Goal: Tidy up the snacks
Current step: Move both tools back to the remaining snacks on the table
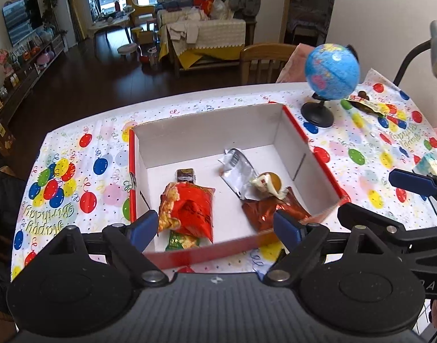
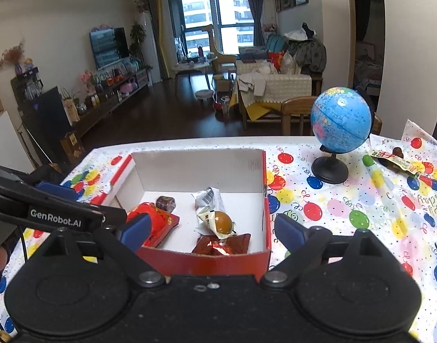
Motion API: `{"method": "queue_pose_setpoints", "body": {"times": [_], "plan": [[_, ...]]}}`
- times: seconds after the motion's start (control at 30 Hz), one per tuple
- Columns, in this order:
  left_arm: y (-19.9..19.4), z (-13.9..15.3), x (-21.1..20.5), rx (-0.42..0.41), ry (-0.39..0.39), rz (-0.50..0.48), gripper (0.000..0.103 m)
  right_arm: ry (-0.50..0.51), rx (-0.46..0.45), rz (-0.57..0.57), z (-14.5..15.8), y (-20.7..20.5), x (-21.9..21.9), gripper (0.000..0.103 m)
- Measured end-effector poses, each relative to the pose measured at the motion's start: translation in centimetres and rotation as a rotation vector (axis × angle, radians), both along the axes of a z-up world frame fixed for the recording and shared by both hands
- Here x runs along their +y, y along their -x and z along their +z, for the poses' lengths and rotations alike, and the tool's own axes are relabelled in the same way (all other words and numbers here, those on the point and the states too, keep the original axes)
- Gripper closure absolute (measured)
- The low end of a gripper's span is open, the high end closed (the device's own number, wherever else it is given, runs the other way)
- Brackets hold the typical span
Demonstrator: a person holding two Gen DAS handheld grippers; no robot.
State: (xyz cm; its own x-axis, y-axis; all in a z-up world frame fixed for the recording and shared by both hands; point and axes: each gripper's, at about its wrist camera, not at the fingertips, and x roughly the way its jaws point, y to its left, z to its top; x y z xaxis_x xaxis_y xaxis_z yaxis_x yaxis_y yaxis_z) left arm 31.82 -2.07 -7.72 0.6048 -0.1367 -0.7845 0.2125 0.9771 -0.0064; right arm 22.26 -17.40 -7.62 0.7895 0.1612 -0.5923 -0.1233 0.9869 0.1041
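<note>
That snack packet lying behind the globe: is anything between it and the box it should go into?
Yes. The globe on its black stand sits on the tablecloth between the snack packet and the box. Both the left gripper and right gripper are open and empty.

One box [image 1: 207,131], five snack packets inside, one globe [image 1: 332,71], two grippers.

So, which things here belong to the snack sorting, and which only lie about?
For the job: red box; red snack bag; silver wrapper; brown packet; snack packet beside the globe.

Just lying about: globe; balloon tablecloth; wooden chair.
</note>
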Motion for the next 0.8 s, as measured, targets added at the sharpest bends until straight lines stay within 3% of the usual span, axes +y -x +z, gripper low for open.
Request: {"method": "queue_pose_setpoints", "body": {"times": [0.27,0.4,0.8], "plan": [[4.3,1.7,0.0,-0.056,0.036,0.023,0.004,-0.028,-0.034,0.024,1.1,3.2,-1.0,0.009],[6.2,1.8,0.4,-0.069,0.058,0.045,0.003,-0.028,-0.052,0.031,1.1,4.9,-1.1,0.002],[11.9,-0.6,0.4,-0.034,0.061,0.088,0.002,-0.112,0.01,0.02,-1.9,9.2,-2.2,0.0]]}}
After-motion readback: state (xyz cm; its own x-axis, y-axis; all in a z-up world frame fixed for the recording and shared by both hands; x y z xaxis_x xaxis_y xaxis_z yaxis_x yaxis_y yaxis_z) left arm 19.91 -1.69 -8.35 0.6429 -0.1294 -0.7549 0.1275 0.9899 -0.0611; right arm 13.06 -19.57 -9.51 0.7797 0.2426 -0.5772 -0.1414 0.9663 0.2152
